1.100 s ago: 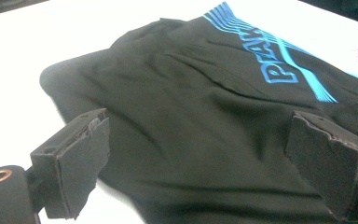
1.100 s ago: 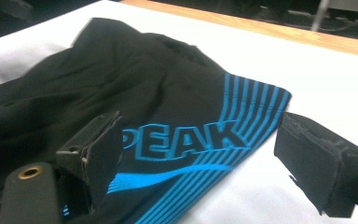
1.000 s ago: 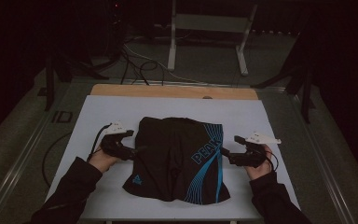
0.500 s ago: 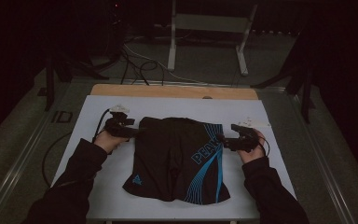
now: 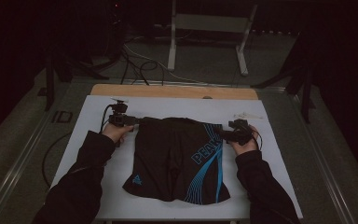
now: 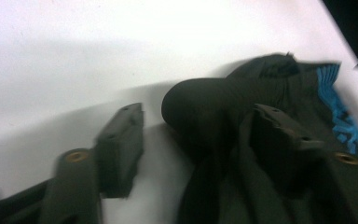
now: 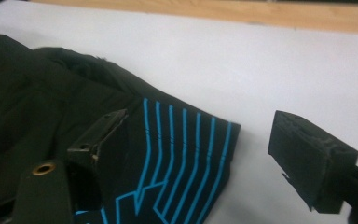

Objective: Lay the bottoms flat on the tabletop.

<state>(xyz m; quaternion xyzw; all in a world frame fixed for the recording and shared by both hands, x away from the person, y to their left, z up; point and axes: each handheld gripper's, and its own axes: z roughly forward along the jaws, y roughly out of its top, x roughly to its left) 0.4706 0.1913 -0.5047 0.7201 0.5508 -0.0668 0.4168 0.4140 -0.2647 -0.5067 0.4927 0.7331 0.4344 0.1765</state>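
The left gripper (image 5: 137, 121) sits at the shorts' (image 5: 179, 158) ten-o'clock corner, seen from the high view, its jaws spread with a bunched fold of black cloth between them; they have just been closing, yet the pads do not press the cloth. In the left gripper view one jaw rests on the white table (image 6: 98, 56) and the other lies over the fabric. The right gripper (image 5: 223, 134) stands at the garment's two-o'clock corner, jaws apart and just easing inward; in the right gripper view one jaw lies over the blue-striped corner (image 7: 186, 149), the other over bare table. The black shorts lie flat mid-table, waistband toward twelve o'clock, legs toward six.
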